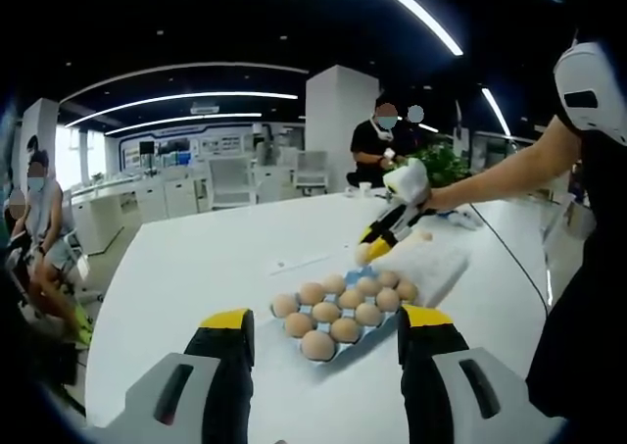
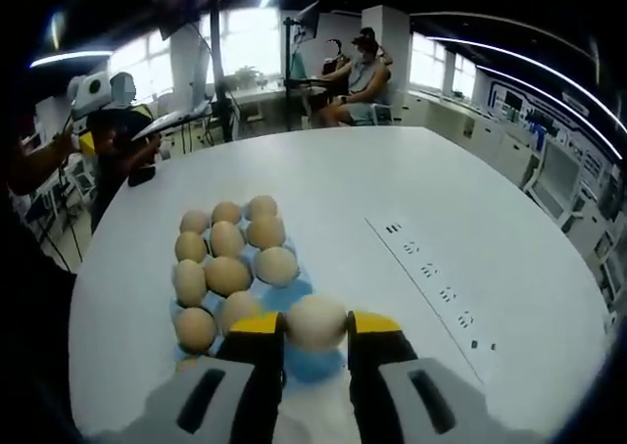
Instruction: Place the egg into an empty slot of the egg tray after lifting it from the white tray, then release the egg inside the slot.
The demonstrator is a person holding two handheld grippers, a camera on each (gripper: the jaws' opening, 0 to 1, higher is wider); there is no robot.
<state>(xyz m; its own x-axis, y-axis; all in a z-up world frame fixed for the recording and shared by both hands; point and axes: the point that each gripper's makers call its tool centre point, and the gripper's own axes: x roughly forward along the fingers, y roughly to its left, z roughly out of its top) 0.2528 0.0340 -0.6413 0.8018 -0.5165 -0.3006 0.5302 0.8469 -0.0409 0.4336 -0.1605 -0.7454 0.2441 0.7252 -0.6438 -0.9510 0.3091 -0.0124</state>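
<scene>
A blue egg tray (image 1: 355, 344) with several brown eggs lies on the white table, just beyond my left gripper (image 1: 326, 319), whose yellow-tipped jaws stand wide apart and open with nothing held. Behind it sits the white tray (image 1: 443, 268), bearing one egg (image 1: 423, 236). My right gripper (image 1: 377, 240) reaches in from the right over the trays' meeting edge. In the right gripper view, that gripper (image 2: 316, 328) is shut on a pale egg (image 2: 316, 319), held just above a bare blue slot of the egg tray (image 2: 315, 366). The filled rows of eggs (image 2: 227, 258) lie beyond.
The round white table (image 2: 441, 209) stretches wide past the trays, with small printed marks (image 2: 431, 272) to the right. A person's outstretched arm (image 1: 509, 174) holds the right gripper. People sit at the far side (image 1: 377, 140) and beside the table (image 1: 44, 228).
</scene>
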